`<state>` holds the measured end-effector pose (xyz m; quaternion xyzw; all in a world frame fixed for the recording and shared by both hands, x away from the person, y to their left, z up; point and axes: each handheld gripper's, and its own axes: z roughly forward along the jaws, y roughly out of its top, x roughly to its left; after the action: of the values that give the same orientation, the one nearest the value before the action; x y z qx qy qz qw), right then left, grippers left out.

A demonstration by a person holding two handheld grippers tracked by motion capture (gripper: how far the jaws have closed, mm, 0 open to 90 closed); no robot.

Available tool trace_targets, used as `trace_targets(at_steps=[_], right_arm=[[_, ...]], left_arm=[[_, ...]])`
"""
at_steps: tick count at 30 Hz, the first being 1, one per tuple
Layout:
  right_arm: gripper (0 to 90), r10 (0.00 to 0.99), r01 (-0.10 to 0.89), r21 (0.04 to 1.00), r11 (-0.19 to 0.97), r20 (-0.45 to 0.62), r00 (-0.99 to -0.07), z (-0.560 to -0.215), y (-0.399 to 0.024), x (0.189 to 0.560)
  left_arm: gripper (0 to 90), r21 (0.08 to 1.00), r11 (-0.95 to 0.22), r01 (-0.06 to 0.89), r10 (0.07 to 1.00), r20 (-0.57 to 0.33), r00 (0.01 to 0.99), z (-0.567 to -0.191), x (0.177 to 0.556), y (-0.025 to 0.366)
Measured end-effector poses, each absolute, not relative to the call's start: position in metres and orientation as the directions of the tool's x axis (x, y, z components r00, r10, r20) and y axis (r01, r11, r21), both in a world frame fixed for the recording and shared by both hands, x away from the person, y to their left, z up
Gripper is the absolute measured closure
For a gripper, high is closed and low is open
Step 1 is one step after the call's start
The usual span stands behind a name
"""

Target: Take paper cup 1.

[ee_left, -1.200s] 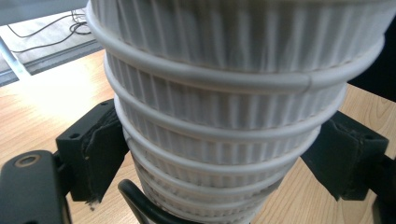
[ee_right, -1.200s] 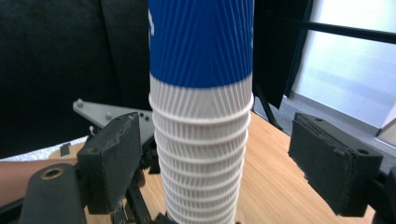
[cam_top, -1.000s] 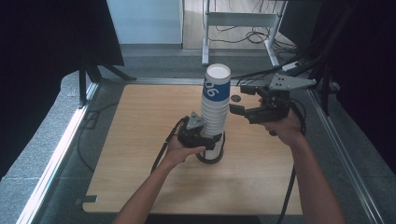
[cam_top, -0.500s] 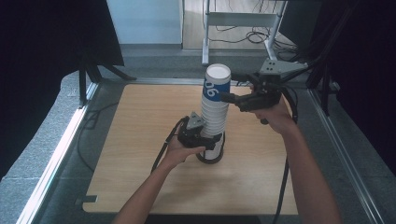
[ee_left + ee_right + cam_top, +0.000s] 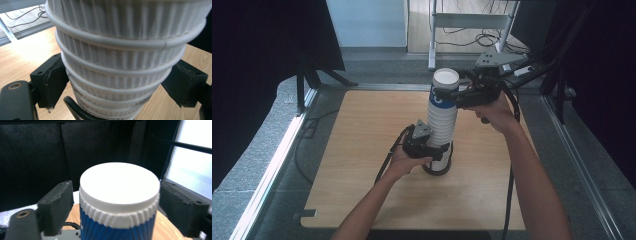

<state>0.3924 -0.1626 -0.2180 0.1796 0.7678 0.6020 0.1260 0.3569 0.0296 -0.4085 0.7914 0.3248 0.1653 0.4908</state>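
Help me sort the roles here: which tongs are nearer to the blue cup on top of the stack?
Right. The right tongs straddle the blue cup at the stack's top, jaws either side of it. The left tongs clamp the white cups near the stack's base, well below it.

cups (image 5: 120, 57): ribbed matt paper | table (image 5: 362, 150): smooth pale wood | jaws: matt black

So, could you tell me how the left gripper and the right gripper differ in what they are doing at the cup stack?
The left gripper clamps the low part of the stack of cups; the right gripper sits at the blue top cup. The left pads press the ribbed white cups; the right jaws have just been closing, gaps at both sides. Both straddle one stack.
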Motion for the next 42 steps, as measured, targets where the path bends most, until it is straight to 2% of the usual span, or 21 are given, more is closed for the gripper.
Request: trace_targets(at_steps=[1, 5, 14, 26, 34, 42], right_arm=[[17.1, 0.427, 0.124, 0.970, 0.211, 0.023, -0.904, -0.218, -0.163, 0.392], [26.5, 0.439, 0.099, 0.968, 0.231, -0.012, -0.898, -0.221, -0.156, 0.392], [27.5, 0.448, 0.090, 0.975, 0.205, -0.012, -0.894, -0.220, -0.158, 0.390], [28.1, 0.475, 0.006, 0.992, 0.123, -0.053, -0.878, -0.192, -0.169, 0.376], [28.3, 0.478, -0.028, 0.998, 0.056, -0.052, -0.877, -0.175, -0.188, 0.363], [28.3, 0.493, -0.036, 0.999, 0.036, -0.049, -0.868, -0.169, -0.211, 0.353]], left_arm=[[13.0, 0.884, -0.308, 0.352, 0.677, -0.056, 0.734, -0.408, 0.357, 0.029], [13.0, 0.882, -0.311, 0.354, 0.677, -0.057, 0.734, -0.408, 0.357, 0.029], [13.0, 0.883, -0.312, 0.351, 0.675, -0.054, 0.736, -0.408, 0.357, 0.029], [13.0, 0.880, -0.319, 0.352, 0.673, -0.051, 0.738, -0.408, 0.357, 0.029], [13.0, 0.881, -0.317, 0.350, 0.675, -0.050, 0.736, -0.408, 0.358, 0.029], [13.0, 0.881, -0.320, 0.350, 0.674, -0.048, 0.737, -0.408, 0.357, 0.029]])
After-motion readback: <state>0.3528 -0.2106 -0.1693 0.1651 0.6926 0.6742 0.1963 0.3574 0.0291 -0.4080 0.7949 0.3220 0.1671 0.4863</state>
